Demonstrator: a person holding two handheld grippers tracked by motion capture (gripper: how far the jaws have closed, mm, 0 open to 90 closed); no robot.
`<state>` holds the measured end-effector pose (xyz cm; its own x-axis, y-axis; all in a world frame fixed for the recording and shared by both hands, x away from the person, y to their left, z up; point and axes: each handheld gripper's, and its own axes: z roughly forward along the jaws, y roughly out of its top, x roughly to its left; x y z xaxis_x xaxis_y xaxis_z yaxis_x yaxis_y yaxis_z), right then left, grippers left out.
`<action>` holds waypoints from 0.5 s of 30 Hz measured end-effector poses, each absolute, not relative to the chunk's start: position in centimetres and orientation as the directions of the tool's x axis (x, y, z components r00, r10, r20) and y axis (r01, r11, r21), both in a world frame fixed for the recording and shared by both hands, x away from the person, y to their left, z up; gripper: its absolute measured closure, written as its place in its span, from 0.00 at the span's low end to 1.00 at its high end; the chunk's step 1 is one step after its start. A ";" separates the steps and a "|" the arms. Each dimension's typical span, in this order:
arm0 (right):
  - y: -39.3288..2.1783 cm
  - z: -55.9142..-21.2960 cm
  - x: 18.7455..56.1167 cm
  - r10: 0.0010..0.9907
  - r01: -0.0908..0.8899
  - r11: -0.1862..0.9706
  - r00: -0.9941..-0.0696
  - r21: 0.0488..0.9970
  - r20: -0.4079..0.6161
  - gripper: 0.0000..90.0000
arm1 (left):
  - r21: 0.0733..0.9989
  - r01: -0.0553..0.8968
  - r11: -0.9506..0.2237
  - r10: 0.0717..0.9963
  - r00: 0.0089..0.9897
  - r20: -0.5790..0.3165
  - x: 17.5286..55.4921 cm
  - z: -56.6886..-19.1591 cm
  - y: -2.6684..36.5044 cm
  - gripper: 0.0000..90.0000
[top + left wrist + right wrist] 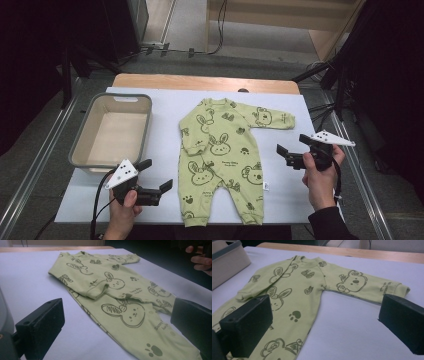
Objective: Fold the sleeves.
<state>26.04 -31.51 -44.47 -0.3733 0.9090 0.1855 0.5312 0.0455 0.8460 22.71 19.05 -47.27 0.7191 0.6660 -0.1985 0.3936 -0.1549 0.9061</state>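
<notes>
Romper: a light green baby romper (220,150) printed with dark green rabbits, bears, paw prints and hearts; one sleeve folded across the chest, the other stretched toward your right.
Where it lies: flat on the white sheet (165,107) covering your desk, between your two tongs, with the legs pointing toward you.
Writing: small dark print beside a bear reads like "Sunny", the rest too blurred; a small tag sits at the leg edge.
Bin: a grey bin (112,131) stands to the romper's left.
Left tongs (156,175): jaws wide apart, holding nothing.
Right tongs (291,145): jaws wide apart, holding nothing.
</notes>
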 end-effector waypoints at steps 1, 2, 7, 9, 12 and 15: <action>-31.6 -44.5 26.4 0.911 0.537 0.047 -0.369 0.842 0.185 0.00 | 0.905 0.396 -0.155 0.666 0.719 -0.200 22.7 -47.3 19.1 0.00; -31.6 -44.6 26.9 0.911 0.542 0.045 -0.366 0.839 0.188 0.00 | 0.905 0.396 -0.157 0.666 0.718 -0.199 22.8 -47.3 19.1 0.00; -31.7 -44.7 28.7 0.911 0.562 0.025 -0.353 0.827 0.212 0.00 | 0.905 0.396 -0.159 0.667 0.718 -0.197 22.8 -47.3 19.2 0.00; -31.8 -44.7 29.4 0.913 0.567 0.027 -0.350 0.823 0.211 0.00 | 0.905 0.395 -0.156 0.665 0.720 -0.199 22.8 -47.3 19.2 0.00; -31.8 -44.7 30.5 0.919 0.575 0.040 -0.342 0.817 0.196 0.00 | 0.905 0.395 -0.156 0.665 0.720 -0.199 22.8 -47.3 19.2 0.00; -32.0 -44.6 31.6 0.924 0.578 0.047 -0.336 0.815 0.184 0.00 | 0.906 0.394 -0.152 0.663 0.720 -0.202 22.8 -47.2 19.3 0.00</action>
